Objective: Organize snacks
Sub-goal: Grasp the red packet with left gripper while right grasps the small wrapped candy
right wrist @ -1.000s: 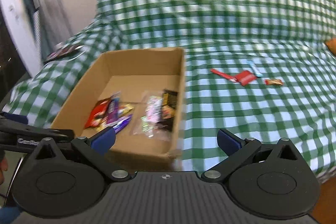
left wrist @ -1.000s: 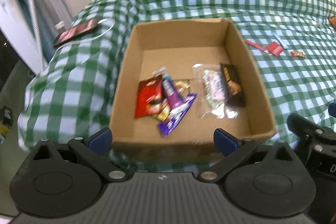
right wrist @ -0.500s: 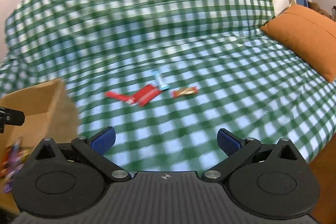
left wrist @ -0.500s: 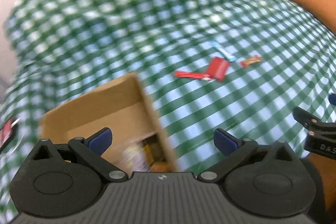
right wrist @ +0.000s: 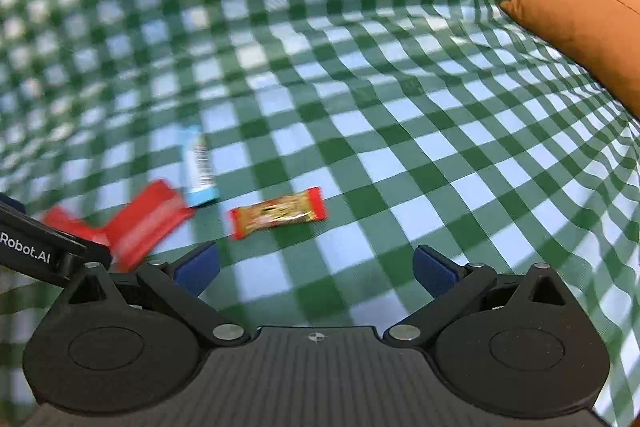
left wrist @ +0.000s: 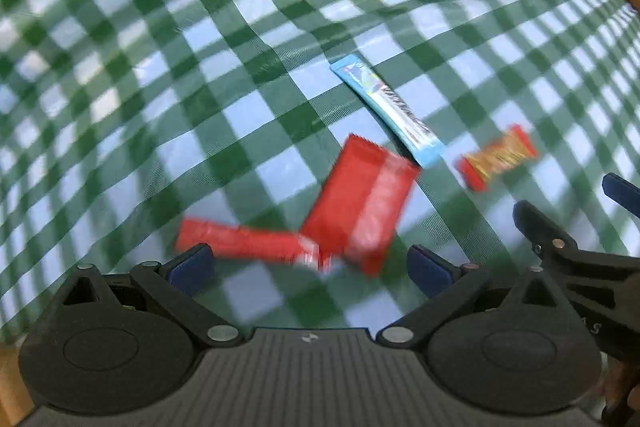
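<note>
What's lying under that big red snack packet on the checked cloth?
One end of the long red stick pack runs under the big red packet; how far is hidden. The rest of the packet rests on the green checked cloth. The blue bar only meets its corner.

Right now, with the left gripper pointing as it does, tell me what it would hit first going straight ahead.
Probably the wide red packet: it lies just ahead of the open left gripper, overlapping the thin red stick. Blur makes depth uncertain. The blue bar lies farther on.
</note>
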Action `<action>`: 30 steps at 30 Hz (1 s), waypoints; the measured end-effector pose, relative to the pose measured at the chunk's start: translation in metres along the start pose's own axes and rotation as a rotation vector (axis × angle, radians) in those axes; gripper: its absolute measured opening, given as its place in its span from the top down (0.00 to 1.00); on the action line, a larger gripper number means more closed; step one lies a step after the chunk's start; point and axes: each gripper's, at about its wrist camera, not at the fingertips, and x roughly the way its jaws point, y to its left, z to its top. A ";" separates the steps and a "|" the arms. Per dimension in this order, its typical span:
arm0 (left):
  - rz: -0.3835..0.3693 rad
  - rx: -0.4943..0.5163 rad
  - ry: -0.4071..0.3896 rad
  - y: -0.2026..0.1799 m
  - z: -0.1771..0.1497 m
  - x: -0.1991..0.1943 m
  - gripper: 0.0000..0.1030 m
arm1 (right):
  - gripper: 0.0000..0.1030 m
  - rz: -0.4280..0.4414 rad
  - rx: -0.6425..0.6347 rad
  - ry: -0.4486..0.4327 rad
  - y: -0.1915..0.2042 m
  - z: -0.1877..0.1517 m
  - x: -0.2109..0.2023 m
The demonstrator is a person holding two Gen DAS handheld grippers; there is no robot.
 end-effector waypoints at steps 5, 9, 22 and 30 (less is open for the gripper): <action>-0.067 -0.025 0.036 0.014 0.027 0.040 0.00 | 0.00 0.025 -0.009 -0.001 -0.001 0.003 0.043; -0.088 0.018 0.035 0.020 0.034 0.045 0.00 | 0.00 0.041 -0.129 -0.081 0.008 -0.001 0.051; -0.109 0.053 -0.107 0.009 0.017 -0.008 0.55 | 0.81 0.082 -0.236 -0.126 0.026 -0.012 0.025; -0.075 0.002 -0.186 0.007 -0.031 -0.102 0.55 | 0.80 0.104 -0.132 -0.189 0.020 -0.015 -0.064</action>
